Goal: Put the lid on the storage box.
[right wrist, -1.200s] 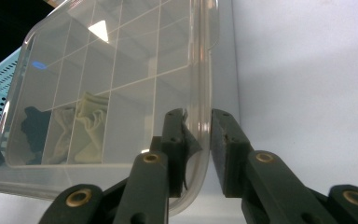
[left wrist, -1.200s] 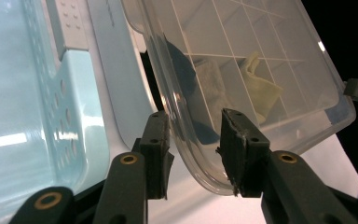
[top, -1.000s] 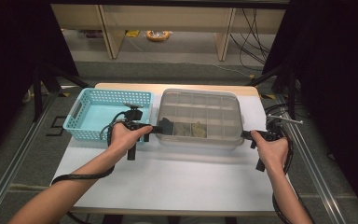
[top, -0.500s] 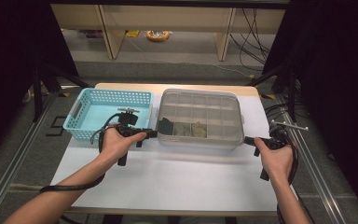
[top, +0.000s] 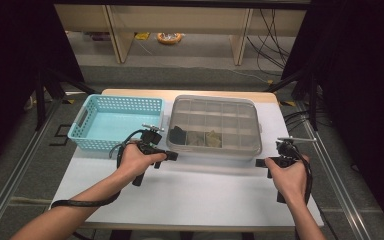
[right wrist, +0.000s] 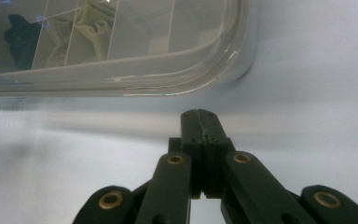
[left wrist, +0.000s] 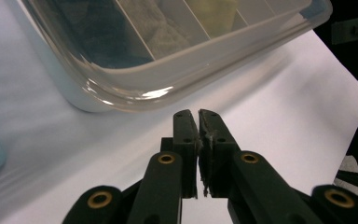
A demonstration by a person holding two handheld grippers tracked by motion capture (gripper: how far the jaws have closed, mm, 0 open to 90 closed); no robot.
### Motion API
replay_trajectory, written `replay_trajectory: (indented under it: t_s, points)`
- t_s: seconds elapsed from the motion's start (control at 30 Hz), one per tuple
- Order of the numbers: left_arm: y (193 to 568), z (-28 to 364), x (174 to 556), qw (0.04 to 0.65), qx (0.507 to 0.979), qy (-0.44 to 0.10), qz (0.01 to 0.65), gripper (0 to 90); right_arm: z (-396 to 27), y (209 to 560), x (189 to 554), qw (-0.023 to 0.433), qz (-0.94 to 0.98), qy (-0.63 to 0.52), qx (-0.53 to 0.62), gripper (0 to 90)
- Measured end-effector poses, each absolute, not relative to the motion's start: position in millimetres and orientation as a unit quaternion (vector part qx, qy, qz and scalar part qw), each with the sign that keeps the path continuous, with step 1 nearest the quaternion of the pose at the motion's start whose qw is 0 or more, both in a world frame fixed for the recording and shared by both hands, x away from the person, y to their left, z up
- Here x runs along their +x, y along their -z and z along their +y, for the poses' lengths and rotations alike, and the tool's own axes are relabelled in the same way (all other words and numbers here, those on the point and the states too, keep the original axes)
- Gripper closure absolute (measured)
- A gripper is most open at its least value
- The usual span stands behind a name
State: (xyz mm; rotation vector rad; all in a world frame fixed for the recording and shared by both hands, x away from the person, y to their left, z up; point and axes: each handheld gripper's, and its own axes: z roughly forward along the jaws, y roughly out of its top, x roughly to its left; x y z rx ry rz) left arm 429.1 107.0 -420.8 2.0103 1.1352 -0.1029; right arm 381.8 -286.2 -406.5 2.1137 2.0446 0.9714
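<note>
- Probably a lab recording booth: black curtains [top: 10,60] at both frame edges.
- Metal floor rails [top: 10,200] flank a white-covered table [top: 205,195].
- Cables [top: 270,30] upper right.

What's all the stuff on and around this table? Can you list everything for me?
Divided box: one, clear grey plastic, lidded, centre of table.
Folded cloths: three, dark, grey and yellowish, in the box's near compartments.
Basket: one, light blue, left of the box.
Table cover: one, white, under both.
Shelving: pale wood, beyond the table.
Left gripper: black, jaws together, near the box's left corner.
Right gripper: black, jaws together, near its right corner.
</note>
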Motion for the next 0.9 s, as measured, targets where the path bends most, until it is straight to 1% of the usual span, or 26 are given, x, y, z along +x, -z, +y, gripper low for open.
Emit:
replay_trajectory:
  t_s: [0.07, 0.1, 0.13, 0.17, 0.2, 0.23, 0.33, 0.37, 0.4, 0.43, 0.47, 0.5, 0.57, 0.63, 0.67, 0.7, 0.73, 0.77, 0.8, 0.83, 0.9]
  points:
    - [419.9, 106.6, 431.2, 0.404, 0.796, 0.042, 0.449, 84.8, -277.6, 400.3, 383.3, -0.009, 0.624, -0.306, 0.719, 90.0]
    - [419.4, 105.8, 432.1, 0.406, 0.793, 0.042, 0.453, 84.7, -276.8, 399.9, 384.1, -0.010, 0.624, -0.307, 0.718, 90.0]
    - [418.3, 105.5, 432.9, 0.403, 0.793, 0.040, 0.455, 84.5, -279.7, 402.3, 385.7, 0.010, 0.646, -0.307, 0.699, 90.0]
    - [418.2, 105.0, 434.1, 0.404, 0.793, 0.041, 0.454, 84.5, -277.7, 399.8, 387.1, -0.002, 0.637, -0.302, 0.709, 90.0]
    - [418.2, 104.2, 434.5, 0.404, 0.792, 0.045, 0.455, 84.5, -279.9, 401.2, 388.9, -0.002, 0.648, -0.310, 0.696, 90.0]
    - [418.2, 104.1, 435.1, 0.402, 0.795, 0.047, 0.452, 84.5, -275.5, 400.8, 389.3, -0.006, 0.630, -0.312, 0.711, 90.0]
    - [419.4, 102.8, 436.1, 0.402, 0.795, 0.044, 0.453, 84.7, -275.7, 401.0, 393.1, -0.005, 0.637, -0.299, 0.710, 90.0]
    - [419.4, 102.8, 436.1, 0.402, 0.795, 0.044, 0.453, 84.7, -272.4, 398.4, 394.0, -0.028, 0.615, -0.293, 0.732, 90.0]
    - [419.0, 103.0, 437.2, 0.402, 0.795, 0.041, 0.453, 84.6, -274.6, 400.8, 395.1, -0.014, 0.629, -0.293, 0.720, 90.0]
    - [419.0, 102.6, 437.6, 0.402, 0.795, 0.038, 0.454, 84.4, -275.8, 401.3, 395.3, -0.008, 0.637, -0.299, 0.710, 90.0]
    - [419.2, 102.7, 438.6, 0.403, 0.794, 0.039, 0.453, 84.5, -274.4, 400.3, 395.3, -0.016, 0.630, -0.298, 0.717, 90.0]
    - [418.5, 102.9, 439.3, 0.400, 0.796, 0.035, 0.454, 84.3, -275.8, 401.9, 396.7, -0.003, 0.638, -0.296, 0.711, 89.9]
    - [418.2, 102.7, 439.9, 0.399, 0.796, 0.033, 0.454, 84.2, -273.9, 401.5, 397.0, -0.011, 0.630, -0.297, 0.718, 89.8]
    - [417.7, 102.1, 442.3, 0.397, 0.796, 0.027, 0.455, 84.2, -278.5, 402.7, 400.3, 0.001, 0.656, -0.299, 0.693, 89.8]
    - [417.8, 102.0, 443.4, 0.398, 0.796, 0.027, 0.455, 84.2, -271.7, 399.1, 401.3, -0.018, 0.624, -0.293, 0.724, 89.8]
    - [417.7, 101.5, 444.1, 0.398, 0.795, 0.026, 0.458, 84.1, -275.1, 401.5, 402.2, 0.002, 0.643, -0.293, 0.708, 89.8]
    - [417.6, 101.5, 445.2, 0.397, 0.795, 0.025, 0.458, 84.1, -276.1, 401.3, 404.3, -0.002, 0.645, -0.297, 0.704, 89.8]
    - [417.7, 101.3, 445.9, 0.398, 0.796, 0.024, 0.456, 84.1, -277.9, 402.3, 405.7, 0.007, 0.652, -0.295, 0.698, 89.7]
    - [417.3, 101.3, 446.8, 0.393, 0.798, 0.022, 0.456, 84.1, -273.6, 398.7, 404.7, -0.007, 0.632, -0.291, 0.718, 89.8]
    - [417.3, 101.3, 446.8, 0.393, 0.798, 0.022, 0.456, 84.1, -275.1, 398.9, 406.2, 0.002, 0.639, -0.292, 0.711, 89.8]
    - [417.6, 100.2, 449.6, 0.397, 0.795, 0.022, 0.458, 84.0, -273.3, 398.1, 406.8, -0.010, 0.628, -0.295, 0.720, 89.8]
